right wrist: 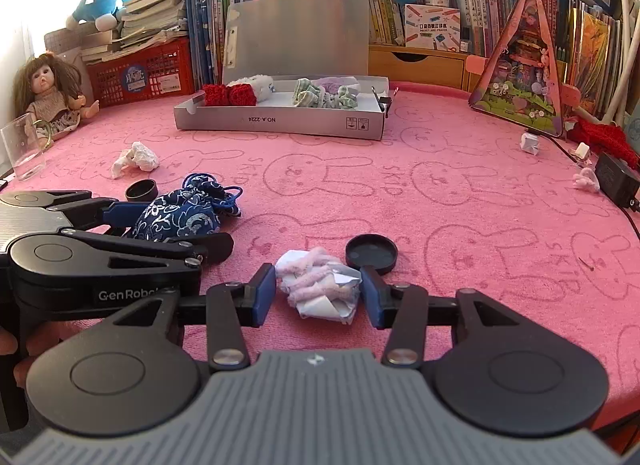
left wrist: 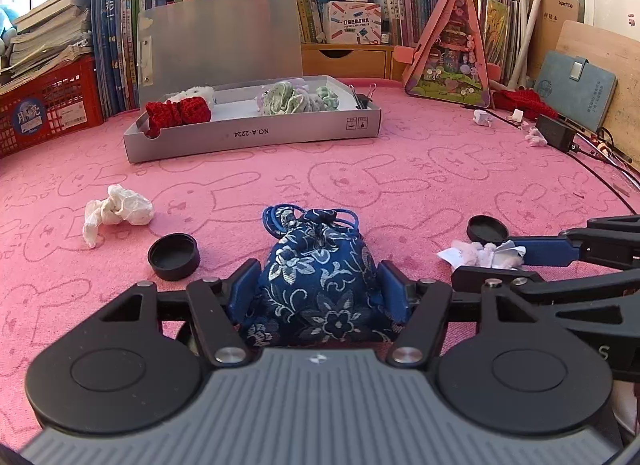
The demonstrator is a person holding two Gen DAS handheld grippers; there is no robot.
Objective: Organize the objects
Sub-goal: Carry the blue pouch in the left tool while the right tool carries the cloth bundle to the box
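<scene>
Left wrist view first, reading from the left: a crumpled white tissue wad (left wrist: 118,211) lies on the pink rabbit-print cloth (left wrist: 420,185), then a round black plastic cap (left wrist: 174,256) open side up. At centre my left gripper (left wrist: 318,285) has the dark blue floral drawstring pouch (left wrist: 316,273) between its blue pads; the jaws stand about half open and both pads look pressed against the fabric, though the pouch bulges over them, so I can't be sure how firm the grip is. Beyond it sits the shallow grey cardboard box (left wrist: 256,135), lid raised, holding red knitted pieces and green scrunchies. Right of the pouch is a flat black round lid (left wrist: 487,229).

On the right wrist view, my right gripper (right wrist: 318,295) brackets a small crumpled bundle of white paper and pink fuzzy cord (right wrist: 318,283). Its jaws are fairly narrow; the left pad touches the bundle and the right pad sits at its edge. That bundle rests on the cloth, just below the flat lid.
</scene>
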